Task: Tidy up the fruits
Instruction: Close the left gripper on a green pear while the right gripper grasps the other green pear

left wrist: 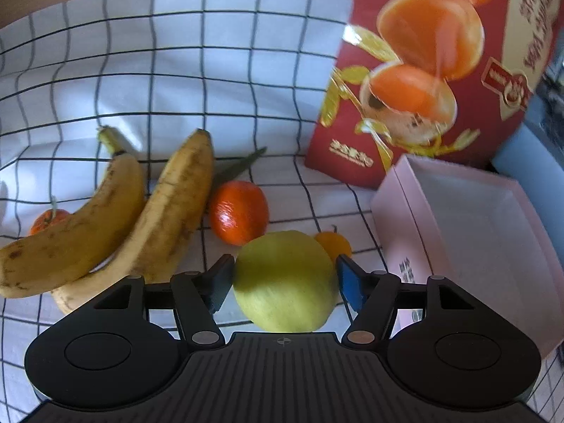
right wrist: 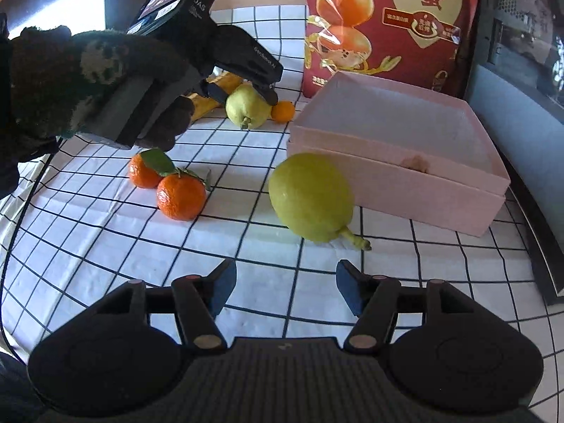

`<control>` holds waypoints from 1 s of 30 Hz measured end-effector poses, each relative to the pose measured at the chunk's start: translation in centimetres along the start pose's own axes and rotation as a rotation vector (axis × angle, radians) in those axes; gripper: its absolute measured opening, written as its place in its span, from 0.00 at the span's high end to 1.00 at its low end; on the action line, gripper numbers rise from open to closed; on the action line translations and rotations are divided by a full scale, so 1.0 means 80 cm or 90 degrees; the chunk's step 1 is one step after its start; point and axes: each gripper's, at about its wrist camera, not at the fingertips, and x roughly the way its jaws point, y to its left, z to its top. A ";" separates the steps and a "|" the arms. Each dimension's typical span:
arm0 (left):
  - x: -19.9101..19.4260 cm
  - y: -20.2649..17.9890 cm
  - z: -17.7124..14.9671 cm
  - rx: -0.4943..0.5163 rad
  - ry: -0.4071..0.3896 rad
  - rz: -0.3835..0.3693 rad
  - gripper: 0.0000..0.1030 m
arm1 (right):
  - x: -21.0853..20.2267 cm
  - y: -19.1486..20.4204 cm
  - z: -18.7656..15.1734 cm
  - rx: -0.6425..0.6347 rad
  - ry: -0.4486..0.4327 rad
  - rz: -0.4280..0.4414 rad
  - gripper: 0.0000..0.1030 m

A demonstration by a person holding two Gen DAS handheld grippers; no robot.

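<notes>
My left gripper [left wrist: 284, 280] has its jaws on both sides of a yellow-green pear [left wrist: 283, 280], touching it; the same pear [right wrist: 246, 107] and gripper [right wrist: 245, 93] show in the right wrist view. Two bananas [left wrist: 116, 218] lie to its left, with a mandarin [left wrist: 239, 211] and a small orange fruit [left wrist: 333, 243] behind the pear. My right gripper [right wrist: 285, 287] is open and empty above the cloth, just short of a second green pear [right wrist: 312, 197]. Two leafy mandarins [right wrist: 169, 187] lie to the left. An open pink box [right wrist: 398, 148] stands empty at the right.
A red snack bag [right wrist: 387, 24] printed with oranges stands behind the pink box [left wrist: 469, 239]. Another mandarin [left wrist: 47, 220] peeks from behind the bananas. A white checked cloth [right wrist: 105, 246] covers the table. A dark edge [right wrist: 535, 246] borders the right.
</notes>
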 end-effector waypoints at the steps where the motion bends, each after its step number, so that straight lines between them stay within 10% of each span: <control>1: 0.000 -0.001 0.000 0.005 0.000 -0.001 0.33 | 0.000 -0.001 -0.001 0.003 0.002 -0.002 0.38; 30: -0.160 0.012 -0.111 0.000 -0.032 -0.113 0.34 | 0.073 -0.003 0.061 0.002 0.011 0.110 0.33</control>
